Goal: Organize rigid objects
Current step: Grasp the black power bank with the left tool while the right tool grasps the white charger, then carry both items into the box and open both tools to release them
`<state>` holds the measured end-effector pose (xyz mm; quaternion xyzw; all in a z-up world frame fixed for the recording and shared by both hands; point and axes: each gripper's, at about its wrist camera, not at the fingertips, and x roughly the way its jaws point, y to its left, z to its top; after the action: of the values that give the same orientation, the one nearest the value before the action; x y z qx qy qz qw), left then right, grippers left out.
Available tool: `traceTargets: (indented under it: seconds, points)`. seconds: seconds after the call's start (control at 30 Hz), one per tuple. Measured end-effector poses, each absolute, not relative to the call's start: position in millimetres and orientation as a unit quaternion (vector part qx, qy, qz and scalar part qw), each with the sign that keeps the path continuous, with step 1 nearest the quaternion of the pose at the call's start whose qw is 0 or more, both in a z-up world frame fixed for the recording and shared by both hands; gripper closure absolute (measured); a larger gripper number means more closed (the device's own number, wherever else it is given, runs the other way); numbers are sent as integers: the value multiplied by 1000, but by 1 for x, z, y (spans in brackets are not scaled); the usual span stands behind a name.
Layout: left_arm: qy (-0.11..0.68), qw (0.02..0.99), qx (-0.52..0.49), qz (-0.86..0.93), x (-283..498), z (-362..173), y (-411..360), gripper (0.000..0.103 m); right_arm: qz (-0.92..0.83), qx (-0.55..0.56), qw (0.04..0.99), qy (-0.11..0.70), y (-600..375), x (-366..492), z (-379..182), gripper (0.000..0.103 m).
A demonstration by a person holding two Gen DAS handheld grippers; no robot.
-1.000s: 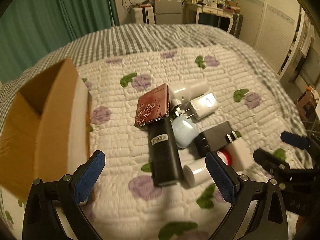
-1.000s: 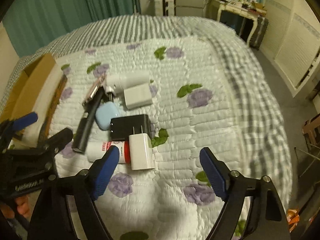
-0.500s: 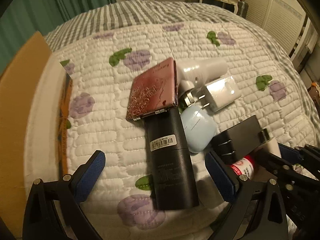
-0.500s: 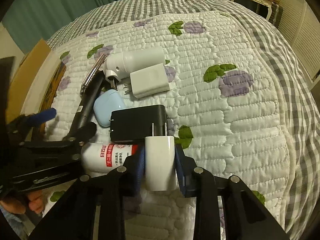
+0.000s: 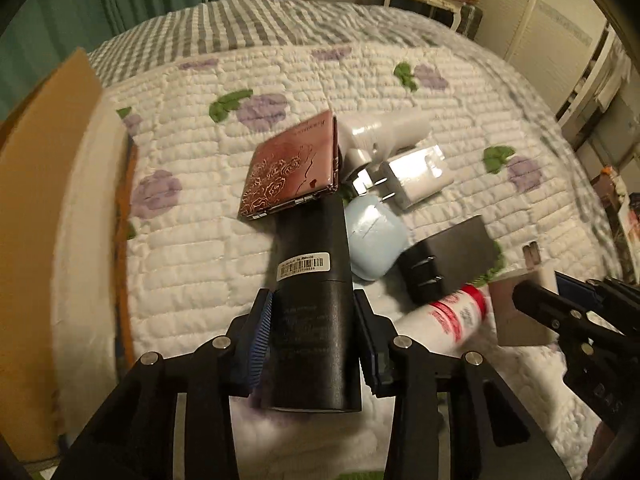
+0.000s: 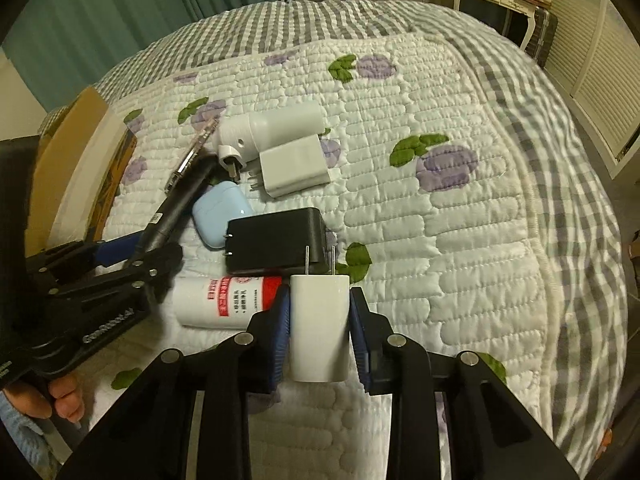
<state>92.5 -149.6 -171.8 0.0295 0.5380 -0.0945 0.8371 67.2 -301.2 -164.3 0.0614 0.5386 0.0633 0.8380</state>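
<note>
My left gripper (image 5: 312, 340) is shut on a long black box (image 5: 312, 300) with a barcode label; its far end lies under a red patterned case (image 5: 292, 168). My right gripper (image 6: 319, 334) is shut on a white plug charger (image 6: 319, 320), prongs pointing away. Beside them on the quilt lie a white bottle with a red label (image 6: 224, 300), a black charger (image 6: 276, 244), a light blue earbud case (image 6: 220, 212), a flat white charger (image 6: 294, 168) and a white angled adapter (image 6: 272, 130).
An open cardboard box (image 5: 40, 208) stands at the left edge of the bed, also in the right wrist view (image 6: 68, 168). The quilt (image 6: 440, 220) stretches to the right. Furniture stands behind the bed.
My left gripper has closed on the black box. My right gripper closed on the white charger half a second ago and still holds it, slightly raised.
</note>
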Motion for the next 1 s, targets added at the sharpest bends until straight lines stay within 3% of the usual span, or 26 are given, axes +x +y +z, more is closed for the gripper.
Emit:
traceTargets:
  seconds: [0.27, 0.33, 0.67, 1.0]
  points:
    - [514, 849, 31, -118, 70, -127, -140, 69, 65, 45, 853, 516, -287, 56, -119, 76]
    - [507, 852, 30, -124, 70, -118, -139, 76, 66, 39, 857, 510, -282, 52, -106, 76]
    - [471, 871, 12, -136, 49, -67, -122, 77, 66, 16, 872, 484, -263, 33, -48, 76]
    - [378, 920, -5, -102, 51, 28, -59, 77, 98, -22, 901, 423, -206, 38, 38, 76]
